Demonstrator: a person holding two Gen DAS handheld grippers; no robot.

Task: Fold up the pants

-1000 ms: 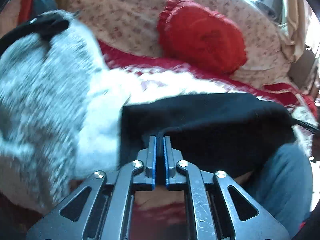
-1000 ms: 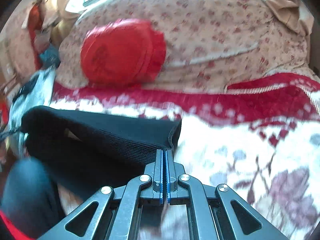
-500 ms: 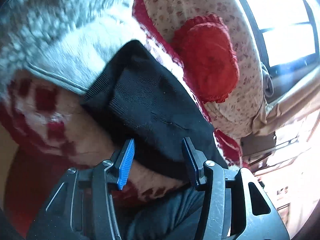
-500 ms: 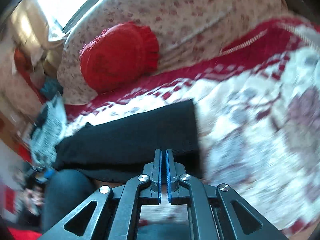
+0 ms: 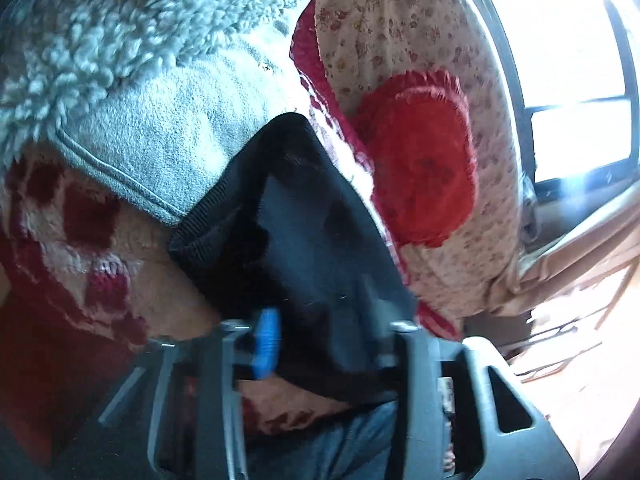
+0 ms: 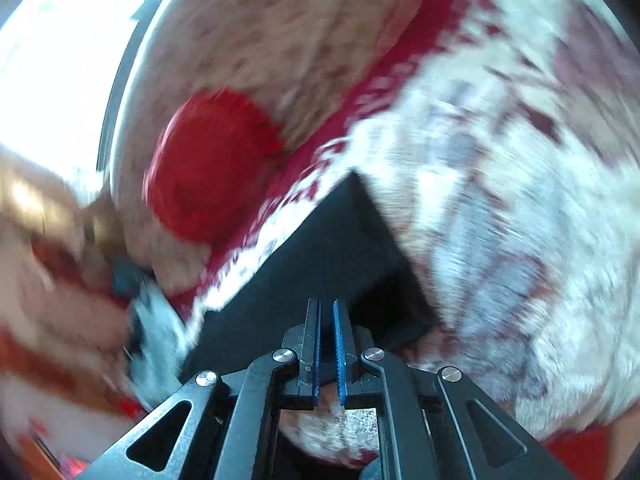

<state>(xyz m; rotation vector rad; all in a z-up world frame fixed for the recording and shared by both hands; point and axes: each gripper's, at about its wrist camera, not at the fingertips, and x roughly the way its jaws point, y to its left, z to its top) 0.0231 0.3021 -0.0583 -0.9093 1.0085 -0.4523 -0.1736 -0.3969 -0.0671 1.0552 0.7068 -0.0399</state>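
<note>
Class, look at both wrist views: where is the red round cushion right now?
The red round cushion leans on the floral bolster beside the window, just beyond the black pants; in the right wrist view it lies left of centre.

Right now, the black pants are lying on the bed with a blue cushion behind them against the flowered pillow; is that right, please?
Not quite: the cushion is red, not blue, as the left wrist view shows. The rest holds: the black pants lie on the bed, with that cushion behind them against the flowered pillow.
</note>
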